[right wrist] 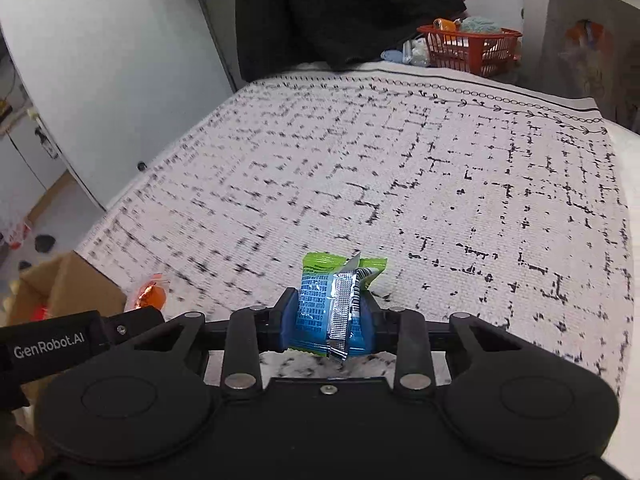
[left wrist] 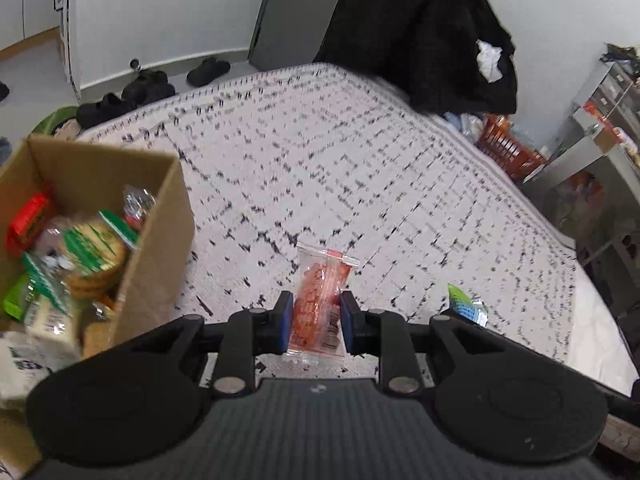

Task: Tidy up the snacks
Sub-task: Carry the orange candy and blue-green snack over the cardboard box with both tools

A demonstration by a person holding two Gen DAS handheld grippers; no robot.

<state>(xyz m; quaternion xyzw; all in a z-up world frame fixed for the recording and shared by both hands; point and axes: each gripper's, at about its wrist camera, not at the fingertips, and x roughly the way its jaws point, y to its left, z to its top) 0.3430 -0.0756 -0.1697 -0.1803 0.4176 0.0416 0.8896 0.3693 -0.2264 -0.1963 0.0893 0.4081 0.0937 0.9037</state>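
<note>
Far left there's a cardboard box [left wrist: 160, 248] already stuffed with snack packs [left wrist: 92, 252], open top, sitting on the patterned rug [left wrist: 360, 168]. Just right of it the left gripper [left wrist: 315, 322] is clamped on a clear red snack packet [left wrist: 318, 304], pads squeezing it from both sides, with the top half poking up past the fingertips. Further right, the right gripper [right wrist: 327, 318] has its pads pressed into a green-and-blue snack packet [right wrist: 334, 304], pinched mid-body with the crinkled seam facing the camera and the green end sticking out. Beyond both, the rug is wide open. Its far edge meets a black coat [right wrist: 340, 12] and a red basket [right wrist: 472, 48]; shelving [left wrist: 600, 128] lines the right edge.
</note>
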